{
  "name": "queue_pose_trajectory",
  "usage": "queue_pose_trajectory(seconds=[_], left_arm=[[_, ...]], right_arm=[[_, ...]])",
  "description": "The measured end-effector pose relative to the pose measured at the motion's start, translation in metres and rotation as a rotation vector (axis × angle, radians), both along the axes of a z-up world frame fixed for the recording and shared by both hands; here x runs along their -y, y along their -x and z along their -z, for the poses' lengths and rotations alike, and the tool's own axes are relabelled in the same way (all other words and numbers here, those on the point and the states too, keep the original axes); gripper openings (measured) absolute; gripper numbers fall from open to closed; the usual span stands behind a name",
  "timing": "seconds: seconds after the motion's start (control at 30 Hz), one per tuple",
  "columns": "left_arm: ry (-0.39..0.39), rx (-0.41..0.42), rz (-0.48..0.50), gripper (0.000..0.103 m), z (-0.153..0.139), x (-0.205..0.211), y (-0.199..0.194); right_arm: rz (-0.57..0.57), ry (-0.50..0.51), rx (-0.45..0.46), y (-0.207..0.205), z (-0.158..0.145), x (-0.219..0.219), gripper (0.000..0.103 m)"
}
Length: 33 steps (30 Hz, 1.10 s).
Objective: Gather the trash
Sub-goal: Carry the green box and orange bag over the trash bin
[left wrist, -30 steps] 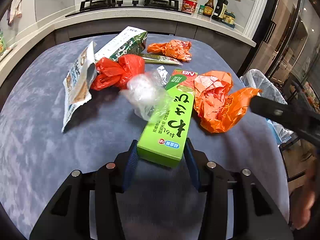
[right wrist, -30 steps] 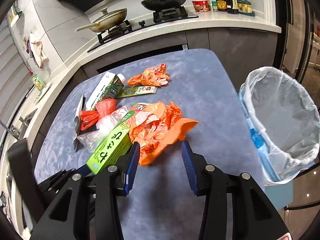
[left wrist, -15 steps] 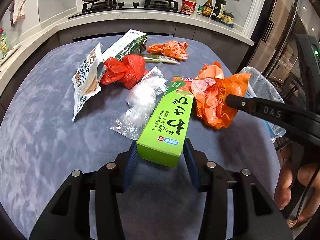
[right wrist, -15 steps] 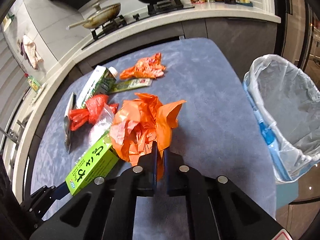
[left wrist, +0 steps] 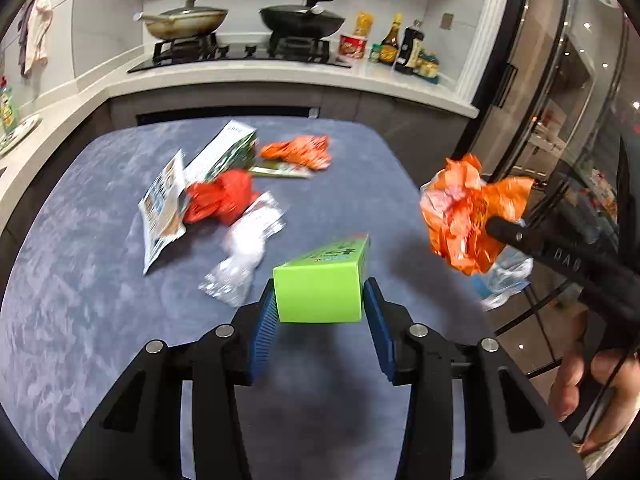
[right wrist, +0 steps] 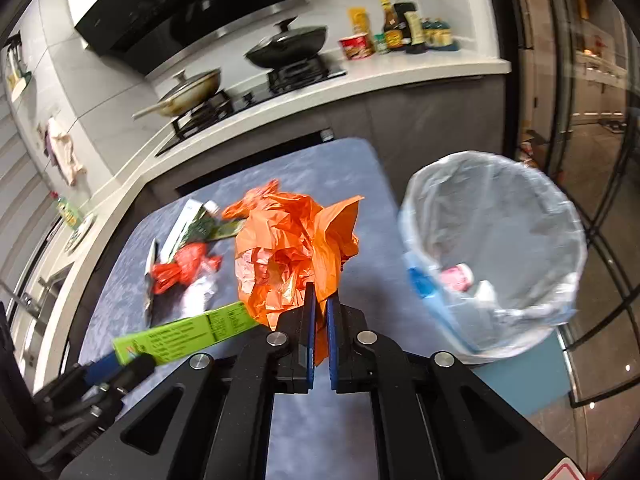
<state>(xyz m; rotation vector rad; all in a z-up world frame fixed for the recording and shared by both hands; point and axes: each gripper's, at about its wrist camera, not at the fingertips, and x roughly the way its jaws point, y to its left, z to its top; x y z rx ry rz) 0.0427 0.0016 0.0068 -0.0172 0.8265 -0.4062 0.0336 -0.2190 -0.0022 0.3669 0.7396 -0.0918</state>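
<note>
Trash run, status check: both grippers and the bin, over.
Left gripper shut on green box, lifted. Right gripper shut on orange plastic bag. Lined trash bin open beside the table, path looks clear.

I count: orange bags (left wrist: pixel 466 216) 2 | red bag (left wrist: pixel 220 198) 1 | green box (left wrist: pixel 320 294) 1 | pans (left wrist: pixel 184 24) 2 | bin (right wrist: pixel 496 248) 1

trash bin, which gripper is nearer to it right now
Right. The right gripper, shut on the orange bag, hangs beside the trash bin. The left gripper, holding the green box, is farther back over the table.
</note>
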Motion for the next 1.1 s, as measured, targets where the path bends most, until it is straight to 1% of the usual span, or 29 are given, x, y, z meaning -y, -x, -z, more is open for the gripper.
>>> queue_pose_trajectory(seconds=[0.13,0.2,0.33,0.47,0.63,0.77,0.87,0.97,1.1], left_arm=[[0.004,0.031,0.031,0.039,-0.016,0.017,0.004],[0.001,0.044,0.049,0.039,-0.023,0.028,0.003],[0.022,0.048,0.088,0.038,-0.034,0.049,-0.002],[0.033,0.075,0.123,0.038,-0.048,0.075,-0.010],[0.053,0.114,0.176,0.038,-0.066,0.110,-0.020],[0.066,0.146,0.227,0.038,-0.076,0.150,-0.034],[0.068,0.149,0.259,0.038,-0.073,0.180,-0.046],[0.071,0.118,0.286,0.038,-0.059,0.209,-0.058],[0.077,0.081,0.304,0.038,-0.044,0.231,-0.068]], right_arm=[[0.061,0.016,0.015,0.020,-0.007,0.030,0.005],[0.095,0.011,0.016,0.027,-0.007,0.045,0.005],[0.157,-0.001,0.016,0.040,-0.005,0.076,0.005],[0.206,-0.012,0.017,0.048,-0.003,0.099,0.005],[0.252,-0.021,0.014,0.048,0.001,0.123,0.005],[0.281,-0.019,0.014,0.039,0.004,0.143,0.005],[0.293,-0.017,0.012,0.030,0.006,0.155,0.005],[0.296,-0.011,-0.002,0.019,0.012,0.166,0.005],[0.298,-0.019,-0.028,0.007,0.024,0.177,0.005]])
